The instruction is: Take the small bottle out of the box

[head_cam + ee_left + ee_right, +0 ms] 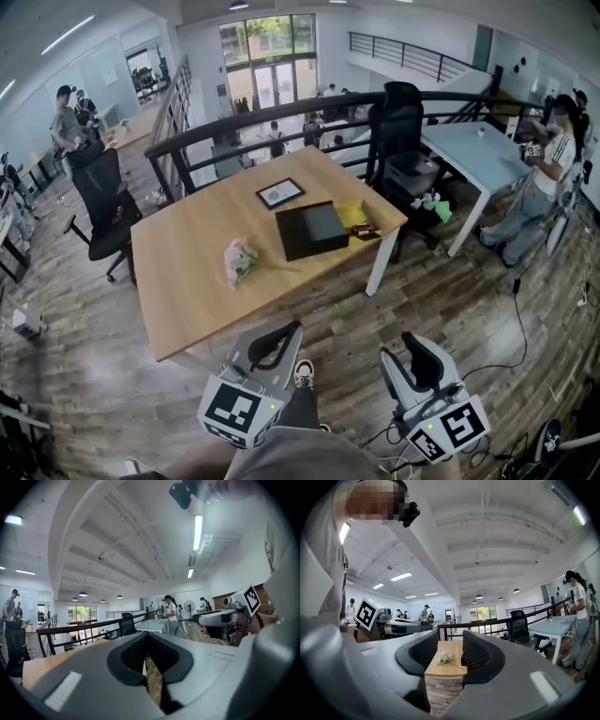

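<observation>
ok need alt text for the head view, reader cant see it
A wooden table holds a black box, a pink flower bunch and a small framed picture, seen from above in an open office. The left gripper and right gripper sit low in the foreground, well short of the table, holding nothing.

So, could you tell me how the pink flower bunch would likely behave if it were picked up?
The pink flower bunch looks small and soft, so probably light and floppy, its blooms drooping if held by the thin stem. It lies flat on the wooden table, so rolling seems unlikely.
</observation>
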Available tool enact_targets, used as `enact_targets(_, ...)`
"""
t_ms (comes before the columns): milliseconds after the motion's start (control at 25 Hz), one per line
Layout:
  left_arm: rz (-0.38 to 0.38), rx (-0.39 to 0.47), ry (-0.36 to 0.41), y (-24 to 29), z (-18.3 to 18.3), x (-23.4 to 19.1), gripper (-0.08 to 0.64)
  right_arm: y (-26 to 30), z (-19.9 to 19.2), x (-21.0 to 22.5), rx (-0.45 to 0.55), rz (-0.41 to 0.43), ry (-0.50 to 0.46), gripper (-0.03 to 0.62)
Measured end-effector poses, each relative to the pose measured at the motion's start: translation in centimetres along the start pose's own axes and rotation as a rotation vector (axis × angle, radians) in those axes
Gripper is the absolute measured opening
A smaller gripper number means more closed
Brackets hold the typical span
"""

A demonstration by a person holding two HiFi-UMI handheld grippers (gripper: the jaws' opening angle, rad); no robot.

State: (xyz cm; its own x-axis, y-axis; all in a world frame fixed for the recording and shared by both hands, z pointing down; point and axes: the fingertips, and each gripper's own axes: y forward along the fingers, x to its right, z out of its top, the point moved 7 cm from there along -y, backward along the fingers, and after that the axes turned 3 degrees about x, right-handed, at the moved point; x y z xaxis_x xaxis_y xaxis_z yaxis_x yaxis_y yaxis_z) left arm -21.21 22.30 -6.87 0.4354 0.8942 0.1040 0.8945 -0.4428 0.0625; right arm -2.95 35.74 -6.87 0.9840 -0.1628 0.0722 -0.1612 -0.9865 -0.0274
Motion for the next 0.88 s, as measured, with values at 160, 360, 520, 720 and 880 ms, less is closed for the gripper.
enact_targets(160, 0.0, -0.021, -0.024, 2.2, -1.0, -2.1, 0.002, 2.9, -0.9, 1.4, -0.037, 0.015, 0.003, 0.147)
enact_targets(360, 0.009, -0.034, -0.057, 5.8, -2.0, -5.9, 0.002, 7.8, -2.0, 3.8, -0.092, 0.032, 0.002, 0.147)
enact_targets(520, 0.012, -0.059, -0.089, 9.2, -3.0, -9.8, 0.002, 12.8, -2.9, 6.3, -0.153, 0.031, -0.001, 0.147)
enact_targets(720, 0.008, -0.11, -0.136, 13.6, -4.9, -15.4, 0.002, 19.7, -4.9, 9.8, -0.252, 0.025, 0.002, 0.147)
enact_targets(880, 0.008, -0.161, -0.173, 17.2, -6.8, -20.1, 0.002, 25.4, -6.7, 13.0, -0.334, 0.011, 0.024, 0.147)
